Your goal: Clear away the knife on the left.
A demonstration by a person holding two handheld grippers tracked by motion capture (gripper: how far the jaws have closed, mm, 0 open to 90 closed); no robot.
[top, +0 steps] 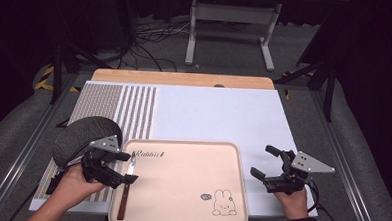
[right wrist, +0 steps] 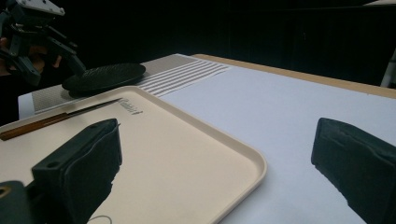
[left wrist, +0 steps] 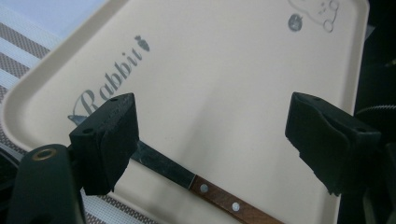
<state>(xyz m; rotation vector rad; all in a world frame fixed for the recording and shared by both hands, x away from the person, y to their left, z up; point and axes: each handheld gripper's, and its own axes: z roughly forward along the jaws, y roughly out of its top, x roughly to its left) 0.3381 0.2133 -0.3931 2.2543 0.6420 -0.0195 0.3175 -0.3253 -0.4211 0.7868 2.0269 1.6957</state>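
A knife (top: 123, 200) with a brown wooden handle lies flat along the left side of a beige tray (top: 191, 175) printed with a rabbit. My left gripper (top: 130, 167) hovers over the blade with its jaws open. In the left gripper view the knife (left wrist: 219, 196) lies on the tray (left wrist: 210, 70) below the left gripper (left wrist: 215, 130), untouched by the pads. My right gripper (top: 260, 160) stands open over the white sheet just right of the tray. The right gripper view shows the right gripper (right wrist: 224, 163) by the tray rim (right wrist: 252, 163), with the knife (right wrist: 46, 122) beyond.
A dark round textured disc (top: 80, 135) rests on a striped mat (top: 134, 108) left of the tray, close behind my left hand. A white sheet (top: 218, 116) covers the table behind and to the right. Metal rails run along both table sides.
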